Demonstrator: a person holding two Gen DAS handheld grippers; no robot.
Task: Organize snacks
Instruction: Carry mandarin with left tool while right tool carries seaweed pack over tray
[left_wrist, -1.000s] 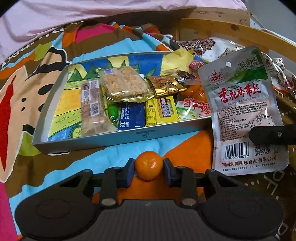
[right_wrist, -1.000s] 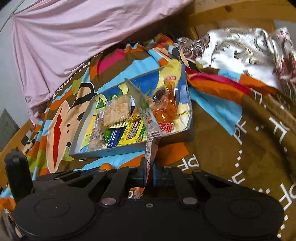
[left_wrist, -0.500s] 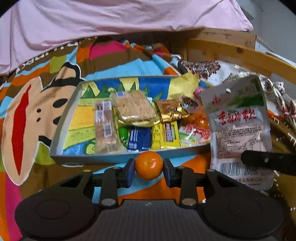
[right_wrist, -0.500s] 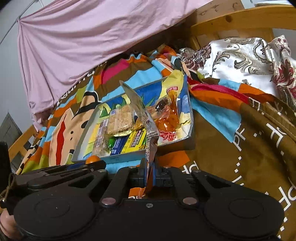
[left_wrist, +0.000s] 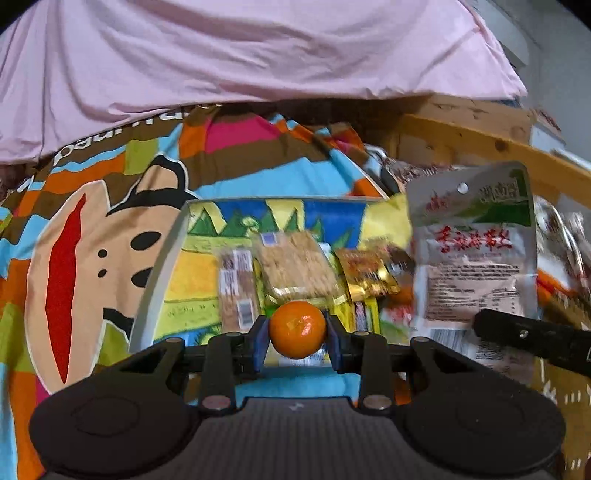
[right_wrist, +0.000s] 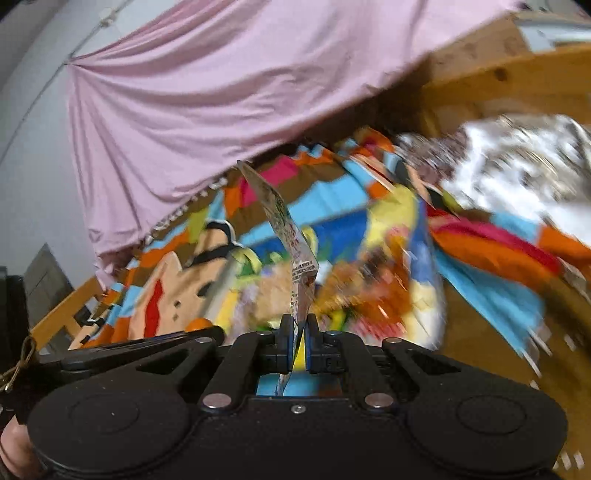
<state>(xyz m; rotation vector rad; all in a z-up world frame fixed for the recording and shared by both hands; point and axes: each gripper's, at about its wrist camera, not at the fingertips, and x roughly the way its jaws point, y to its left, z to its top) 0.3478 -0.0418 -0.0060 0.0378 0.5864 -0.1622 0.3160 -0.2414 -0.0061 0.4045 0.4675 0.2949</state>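
My left gripper (left_wrist: 297, 334) is shut on a small orange tangerine (left_wrist: 297, 329), held just above the near rim of a shallow grey tray (left_wrist: 157, 275) with a colourful lining. Several wrapped snacks lie in the tray, among them a rice-cracker pack (left_wrist: 295, 267) and a gold packet (left_wrist: 365, 275). My right gripper (right_wrist: 300, 332) is shut on the lower edge of a flat silver snack pouch (left_wrist: 472, 251), which stands upright to the right of the tray. In the right wrist view the snack pouch (right_wrist: 286, 236) shows edge-on and the tray behind it is blurred.
The tray lies on a bright cartoon-monkey blanket (left_wrist: 85, 258). A pink sheet (left_wrist: 240, 55) hangs behind it. A wooden bed rail (left_wrist: 480, 147) runs along the right, with a patterned white cloth (right_wrist: 517, 162) beside it. A person's finger (right_wrist: 11, 443) shows at the lower left of the right wrist view.
Both grippers have risen with their loads. In the left wrist view the tray has slid down the picture and the tangerine now overlaps its near rim. The right wrist view has tipped upward and blurred.
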